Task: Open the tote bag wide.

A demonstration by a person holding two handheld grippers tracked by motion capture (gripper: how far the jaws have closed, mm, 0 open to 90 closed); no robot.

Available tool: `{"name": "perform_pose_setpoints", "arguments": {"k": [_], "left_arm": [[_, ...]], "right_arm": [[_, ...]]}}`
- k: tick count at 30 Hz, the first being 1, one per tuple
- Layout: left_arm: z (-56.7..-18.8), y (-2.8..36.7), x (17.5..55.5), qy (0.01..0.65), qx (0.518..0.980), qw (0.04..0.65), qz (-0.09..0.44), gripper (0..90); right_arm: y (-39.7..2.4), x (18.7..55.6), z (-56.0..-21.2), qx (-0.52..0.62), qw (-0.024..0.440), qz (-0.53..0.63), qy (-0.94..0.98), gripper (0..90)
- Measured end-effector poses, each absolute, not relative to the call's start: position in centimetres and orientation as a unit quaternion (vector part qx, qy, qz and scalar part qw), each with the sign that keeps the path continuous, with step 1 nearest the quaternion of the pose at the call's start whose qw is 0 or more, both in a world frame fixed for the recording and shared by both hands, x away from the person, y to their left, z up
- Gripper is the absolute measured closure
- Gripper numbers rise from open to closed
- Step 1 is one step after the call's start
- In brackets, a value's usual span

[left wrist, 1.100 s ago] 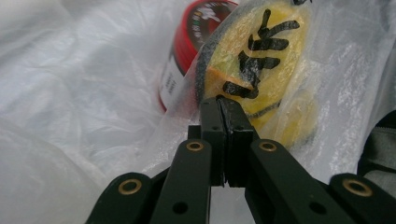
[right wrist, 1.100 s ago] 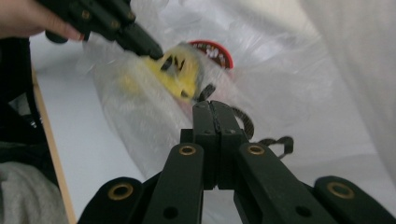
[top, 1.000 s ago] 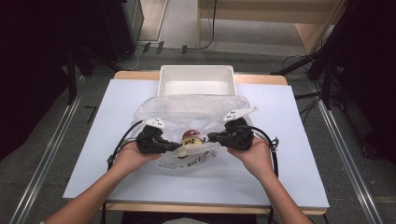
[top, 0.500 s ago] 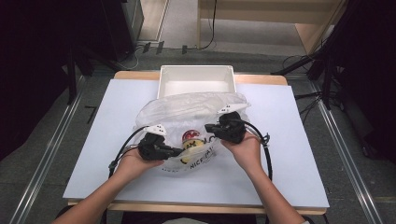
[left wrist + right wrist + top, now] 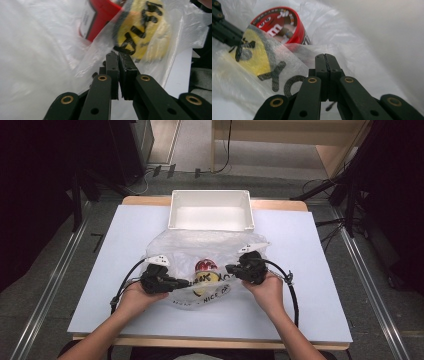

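Two hand-held grippers, left (image 5: 184, 282) and right (image 5: 231, 268), each clamped on our plastic bag (image 5: 205, 245) on the worktop (image 5: 310, 285). Risk, we judge: thin film slips or tears, and the red candy tub (image 5: 204, 266) rolls out.

Both forearms enter the high view from six o'clock, the left slanting up toward one o'clock and the right toward eleven, so the hands face each other. The left hand (image 5: 134, 295) wraps the body of the left hand-held gripper (image 5: 183, 283), which lies about level and points to three o'clock; its jaws stand nearly together, a thin slit between the pads. The right hand (image 5: 267, 287) holds the right hand-held gripper (image 5: 228, 268), pointing to nine o'clock with its jaws pressed fully together. The two tips sit near each other yet apart. A black cable loops from each hand-held gripper past its wrist toward six o'clock.
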State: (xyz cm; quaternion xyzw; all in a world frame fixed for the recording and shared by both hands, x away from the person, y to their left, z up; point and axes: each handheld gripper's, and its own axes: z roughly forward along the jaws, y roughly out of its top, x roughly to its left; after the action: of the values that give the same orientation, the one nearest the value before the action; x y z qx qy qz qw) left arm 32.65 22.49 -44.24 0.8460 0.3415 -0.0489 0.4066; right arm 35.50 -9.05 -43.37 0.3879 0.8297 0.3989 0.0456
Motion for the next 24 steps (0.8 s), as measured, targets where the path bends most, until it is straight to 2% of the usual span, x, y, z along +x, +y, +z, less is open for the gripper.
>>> {"name": "perform_pose_setpoints", "arguments": {"k": [2,3,11,14,15,20,22,24], "left_arm": [[-44.4,22.9,32.8,0.351,0.839,0.413,-0.049,87.4],[-44.6,23.4,33.6,0.318,0.854,0.412,-0.024,87.4],[-44.9,23.7,33.7,0.316,0.856,0.408,-0.021,86.9],[-45.3,23.6,33.3,0.319,0.856,0.406,-0.029,86.9],[-45.3,23.1,32.3,0.369,0.837,0.399,-0.057,86.9],[-46.0,22.9,31.7,0.365,0.844,0.388,-0.066,86.5],[-46.3,23.5,32.5,0.311,0.871,0.379,-0.032,86.6],[-46.4,23.8,32.6,0.322,0.87,0.373,-0.023,86.7]], "right_arm": [[-9.3,35.3,-43.6,0.392,0.045,0.395,0.83,90.0],[-9.4,35.2,-43.7,0.393,0.045,0.397,0.828,90.0],[-9.5,34.6,-44.9,0.396,0.031,0.384,0.834,90.0],[-9.4,34.1,-45.3,0.393,0.031,0.384,0.835,90.0],[-9.4,34.0,-45.4,0.395,0.028,0.383,0.835,90.0],[-9.7,33.3,-46.0,0.399,0.025,0.374,0.837,90.0],[-9.9,33.1,-46.2,0.401,0.026,0.368,0.839,90.0],[-10.1,33.0,-46.4,0.402,0.031,0.36,0.842,90.0]]}}
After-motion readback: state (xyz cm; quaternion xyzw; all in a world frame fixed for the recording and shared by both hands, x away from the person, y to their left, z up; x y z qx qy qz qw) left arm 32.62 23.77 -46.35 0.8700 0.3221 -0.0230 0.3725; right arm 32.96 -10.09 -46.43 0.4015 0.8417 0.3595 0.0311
